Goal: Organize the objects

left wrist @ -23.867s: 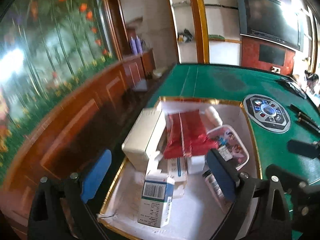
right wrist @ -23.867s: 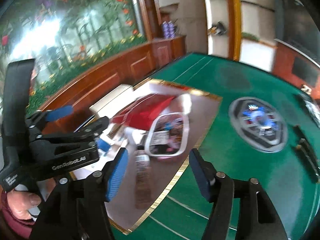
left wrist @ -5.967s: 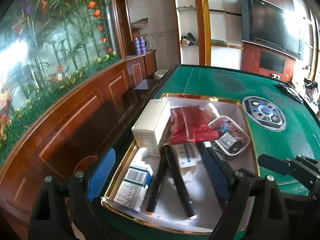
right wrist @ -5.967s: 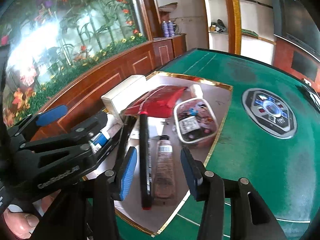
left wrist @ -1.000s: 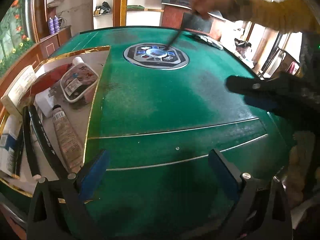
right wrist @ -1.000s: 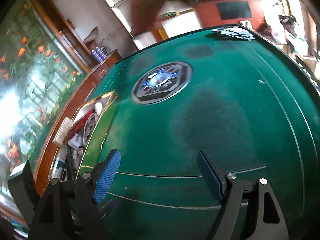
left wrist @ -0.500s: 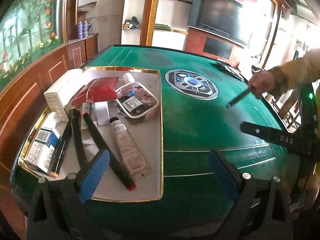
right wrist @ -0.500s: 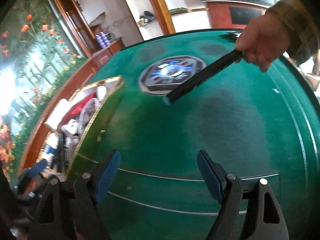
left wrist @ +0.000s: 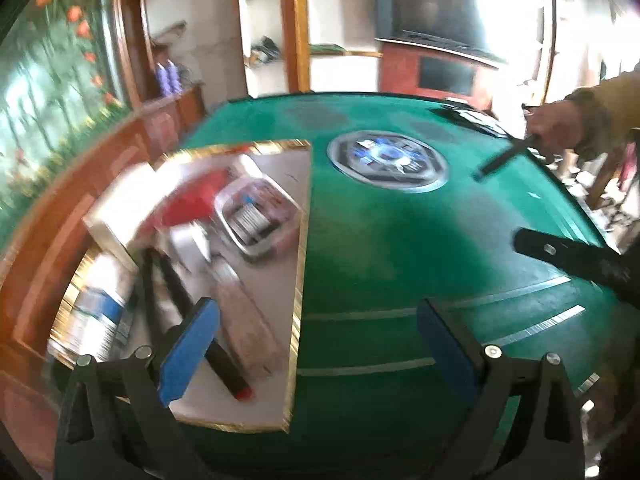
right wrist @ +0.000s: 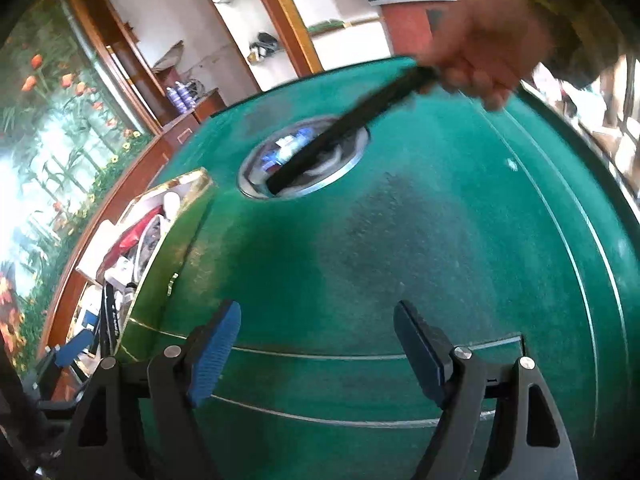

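Both claws, left (left wrist: 316,344) & right (right wrist: 316,352), are held spread w/ nothing pinched, over the table (right wrist: 400,240); tray (left wrist: 298,280) at its left edge.

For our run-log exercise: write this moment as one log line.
left gripper: open, empty | right gripper: open, empty | bare hand: holds black stick over green table | tray: filled

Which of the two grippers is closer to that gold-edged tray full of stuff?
Left. The left gripper hangs open at the tray's near right edge, one finger over its contents. The right gripper is open above bare green felt, with the tray off to its left.
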The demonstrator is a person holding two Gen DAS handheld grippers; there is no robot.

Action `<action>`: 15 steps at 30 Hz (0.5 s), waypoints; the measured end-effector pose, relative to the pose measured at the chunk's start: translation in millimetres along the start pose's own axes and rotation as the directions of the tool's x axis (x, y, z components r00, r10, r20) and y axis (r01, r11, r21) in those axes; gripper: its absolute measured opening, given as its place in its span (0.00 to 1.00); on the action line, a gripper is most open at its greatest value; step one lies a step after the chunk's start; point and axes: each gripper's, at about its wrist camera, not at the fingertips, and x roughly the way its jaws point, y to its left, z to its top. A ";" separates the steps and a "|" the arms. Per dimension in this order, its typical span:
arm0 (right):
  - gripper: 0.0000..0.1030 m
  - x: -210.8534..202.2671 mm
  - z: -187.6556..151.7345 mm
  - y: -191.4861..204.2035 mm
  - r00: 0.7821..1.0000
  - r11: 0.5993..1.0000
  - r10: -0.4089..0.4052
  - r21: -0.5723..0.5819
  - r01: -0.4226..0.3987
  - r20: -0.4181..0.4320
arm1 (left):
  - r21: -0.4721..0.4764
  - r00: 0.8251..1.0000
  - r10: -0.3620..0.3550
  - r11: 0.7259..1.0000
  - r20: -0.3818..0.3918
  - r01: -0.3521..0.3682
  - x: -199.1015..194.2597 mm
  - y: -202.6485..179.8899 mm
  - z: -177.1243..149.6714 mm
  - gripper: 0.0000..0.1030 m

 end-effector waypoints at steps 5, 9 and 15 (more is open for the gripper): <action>0.81 -6.7 2.2 14.5 0.998 0.999 -0.030 -0.031 0.032 0.052 | 0.034 0.996 0.087 0.996 0.031 -0.088 -0.2 -13.2 20.0 0.96; 0.81 -7.7 5.5 10.7 0.996 0.997 -0.066 -0.028 0.068 0.060 | 0.068 0.995 0.091 0.993 0.045 -0.094 3.2 -29.8 25.6 0.96; 0.81 -18.5 9.4 -17.7 0.992 0.996 -0.089 0.024 0.087 0.089 | 0.128 0.999 0.031 0.991 0.009 -0.032 14.3 -64.1 31.0 0.96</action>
